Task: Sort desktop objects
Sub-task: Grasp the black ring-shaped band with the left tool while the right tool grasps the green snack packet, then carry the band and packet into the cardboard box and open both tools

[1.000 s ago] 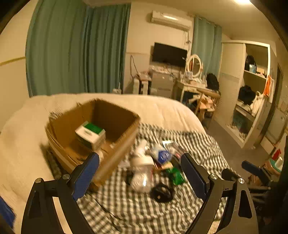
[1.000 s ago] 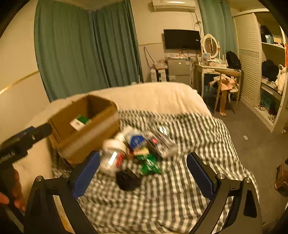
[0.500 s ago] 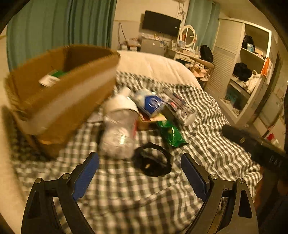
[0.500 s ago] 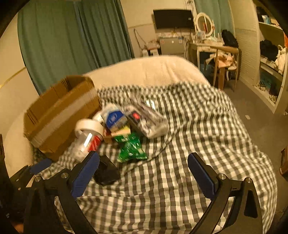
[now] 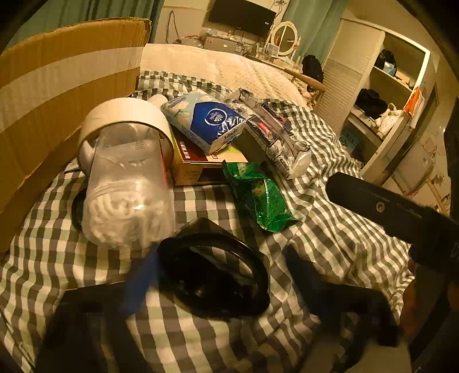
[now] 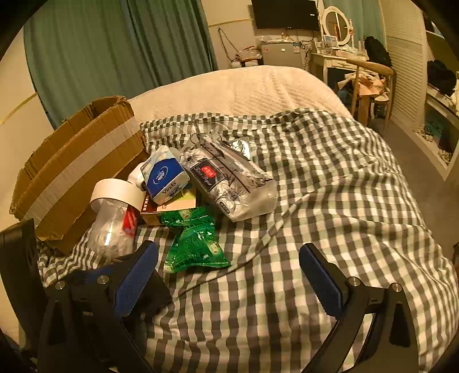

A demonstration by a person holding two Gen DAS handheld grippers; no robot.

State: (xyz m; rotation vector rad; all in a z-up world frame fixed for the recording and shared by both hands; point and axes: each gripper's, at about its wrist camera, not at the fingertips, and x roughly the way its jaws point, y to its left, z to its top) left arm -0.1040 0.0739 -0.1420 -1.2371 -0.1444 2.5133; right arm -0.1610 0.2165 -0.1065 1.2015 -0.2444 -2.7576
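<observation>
Green curtains (image 6: 120, 51) hang across the far wall behind a bed (image 6: 243, 89) with a cream quilted cover, over which a grey-and-white checked cloth (image 6: 330, 186) is spread in loose folds. Beyond the bed, a dark television (image 6: 284, 13) is mounted on the wall above a small grey cabinet (image 6: 279, 53), and just right of it a round white mirror (image 6: 335, 20) stands on a pale dressing table (image 6: 332, 61) with a wooden chair (image 6: 370, 80) drawn up to it. At the right edge, a white open wardrobe (image 5: 381, 86) holds dark bags and folded clothes on its shelves.
</observation>
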